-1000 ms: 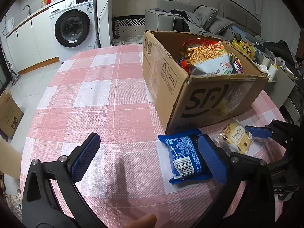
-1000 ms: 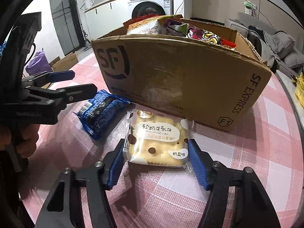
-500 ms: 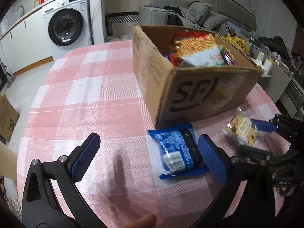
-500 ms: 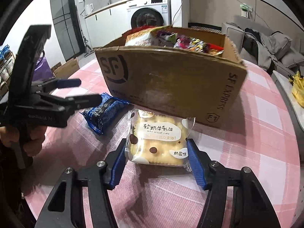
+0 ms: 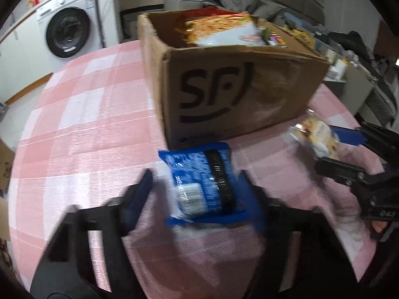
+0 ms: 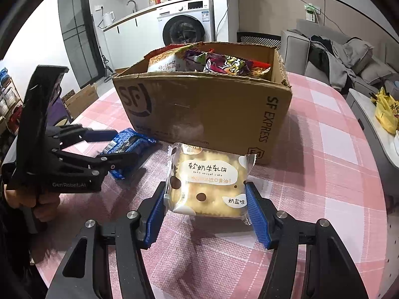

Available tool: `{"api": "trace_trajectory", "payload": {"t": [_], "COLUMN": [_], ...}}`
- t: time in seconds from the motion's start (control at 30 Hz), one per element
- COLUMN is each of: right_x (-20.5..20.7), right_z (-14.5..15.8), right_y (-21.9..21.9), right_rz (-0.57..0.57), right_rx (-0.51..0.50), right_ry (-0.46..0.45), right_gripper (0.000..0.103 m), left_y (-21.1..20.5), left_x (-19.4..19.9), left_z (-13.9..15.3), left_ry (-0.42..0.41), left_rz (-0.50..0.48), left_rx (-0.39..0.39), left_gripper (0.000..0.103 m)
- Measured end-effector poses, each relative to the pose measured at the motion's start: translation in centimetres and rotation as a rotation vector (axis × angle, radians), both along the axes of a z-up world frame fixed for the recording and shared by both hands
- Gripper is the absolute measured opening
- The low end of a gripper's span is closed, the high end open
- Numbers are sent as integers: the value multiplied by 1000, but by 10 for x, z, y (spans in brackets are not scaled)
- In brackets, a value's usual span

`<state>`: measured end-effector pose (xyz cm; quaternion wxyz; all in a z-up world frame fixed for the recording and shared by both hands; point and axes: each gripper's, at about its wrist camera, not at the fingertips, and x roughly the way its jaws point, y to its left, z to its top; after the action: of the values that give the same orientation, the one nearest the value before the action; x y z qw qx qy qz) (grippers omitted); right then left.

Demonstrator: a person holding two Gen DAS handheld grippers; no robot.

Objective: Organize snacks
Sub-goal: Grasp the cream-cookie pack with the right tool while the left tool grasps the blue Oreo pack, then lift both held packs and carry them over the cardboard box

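The left claw (image 5: 197, 189) has narrowed around the blue packet (image 5: 203, 182), not yet clamped, while the right claw (image 6: 207, 209) grasps the nougat cake (image 6: 208, 186), box (image 6: 207, 109) at 12 o'clock.
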<state>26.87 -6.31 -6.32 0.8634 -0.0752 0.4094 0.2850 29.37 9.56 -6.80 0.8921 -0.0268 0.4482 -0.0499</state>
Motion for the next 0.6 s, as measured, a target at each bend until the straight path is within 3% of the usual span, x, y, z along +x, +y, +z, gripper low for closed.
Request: {"api": "trace_trajectory", "payload": {"t": [0.23,0.6], "right_x": [-5,-19], "right_z": [6,32], "right_y": [-1,-9], "right_rz": [0,-8], "right_rx": [8,51], "right_ry": [-9,-66], "right_gripper": [62,62], "left_y": [-14,-16], "left_x": [-15,-37], "left_z": [12,51], "left_ry": [-51,-138], "left_rz": [-65,-65], "left_rx": [16,-12], "left_gripper": [42,42]}}
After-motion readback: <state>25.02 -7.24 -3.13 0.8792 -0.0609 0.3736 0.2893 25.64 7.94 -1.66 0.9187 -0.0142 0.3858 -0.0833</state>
